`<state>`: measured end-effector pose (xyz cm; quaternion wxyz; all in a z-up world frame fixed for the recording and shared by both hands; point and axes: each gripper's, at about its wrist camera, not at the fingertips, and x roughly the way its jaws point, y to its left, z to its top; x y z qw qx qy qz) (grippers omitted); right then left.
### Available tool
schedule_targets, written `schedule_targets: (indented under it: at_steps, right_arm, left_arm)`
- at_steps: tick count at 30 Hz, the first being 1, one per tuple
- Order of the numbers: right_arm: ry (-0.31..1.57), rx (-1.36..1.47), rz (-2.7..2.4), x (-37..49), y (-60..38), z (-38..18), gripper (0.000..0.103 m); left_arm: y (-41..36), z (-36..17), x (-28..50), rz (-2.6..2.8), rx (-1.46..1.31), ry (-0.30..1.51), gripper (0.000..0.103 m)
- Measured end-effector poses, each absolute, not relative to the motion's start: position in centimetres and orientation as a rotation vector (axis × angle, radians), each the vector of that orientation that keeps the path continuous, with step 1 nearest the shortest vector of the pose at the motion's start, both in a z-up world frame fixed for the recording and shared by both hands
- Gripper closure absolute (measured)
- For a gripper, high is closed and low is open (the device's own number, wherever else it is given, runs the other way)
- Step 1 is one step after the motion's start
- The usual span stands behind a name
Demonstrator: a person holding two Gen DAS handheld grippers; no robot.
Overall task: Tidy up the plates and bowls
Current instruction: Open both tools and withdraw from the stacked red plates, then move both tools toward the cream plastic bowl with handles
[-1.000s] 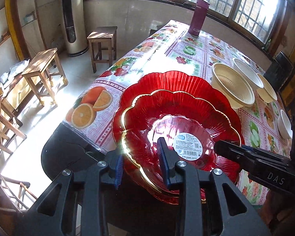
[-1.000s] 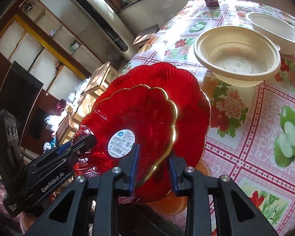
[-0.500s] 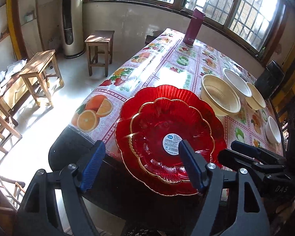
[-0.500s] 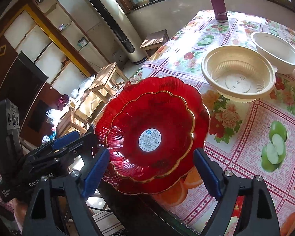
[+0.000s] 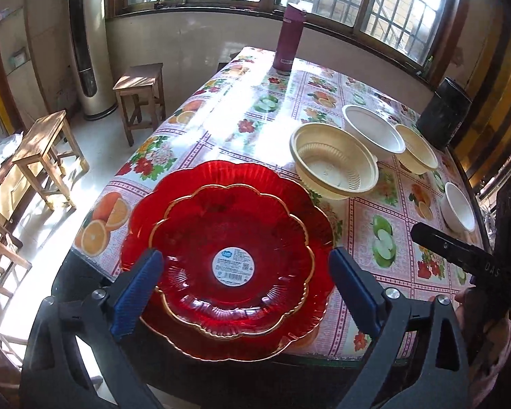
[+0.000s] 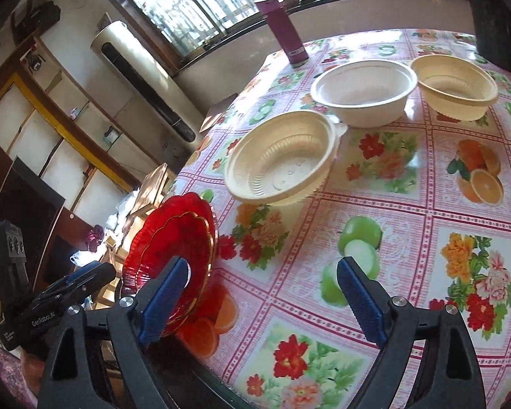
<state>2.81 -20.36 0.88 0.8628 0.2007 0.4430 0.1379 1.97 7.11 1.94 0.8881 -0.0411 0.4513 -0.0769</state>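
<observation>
So the plates look sorted already: the smaller red plate [image 5: 233,255] sits nested inside the bigger red plate [image 5: 299,204], both stacked at the near corner of the table [image 5: 221,109], with the stack hanging a bit over the edge by the look of it. The left gripper [image 5: 243,286] has its jaws opening wide with nothing clamped, the plates just show between the pads from above, no contact that I can see. The right gripper [image 6: 262,301] is opening too and it's empty, pointed more at the flowery tablecloth with the plate stack off to its left side. What's left is the bowls, I'd say: the ribbed cream bowl [image 6: 282,160] sits closest to the plates, the white bowl [image 6: 362,92] is just behind it and nearly touching its rim, another cream bowl [image 6: 454,85] is further along, and a small white bowl [image 5: 458,206] sits off by the right edge. None of them are stacked yet, all spread out, so roughly half done in my book. The purple bottle [image 6: 282,30] at the far end doesn't seem part of it
</observation>
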Motion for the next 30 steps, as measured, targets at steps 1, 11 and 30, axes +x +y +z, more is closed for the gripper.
schedule_targets:
  at_steps: [1, 11, 30]
  right_arm:
    - [0.922, 0.432, 0.266, 2.7, -21.4, 0.7, 0.011]
    - [0.887, 0.517, 0.128, 1.0, -29.5, -0.9, 0.004]
    - [0.713, 0.582, -0.032, -3.7, -39.0, -1.1, 0.004]
  left_arm:
    - [6.2, 2.0, 2.1, -0.178, -0.075, 0.938, 0.0]
    - [-3.0, 1.0, 3.4, -0.344, 0.03, 0.996, 0.0]
    - [-15.1, -2.1, 2.8, -0.566, 0.174, 1.089, 0.0]
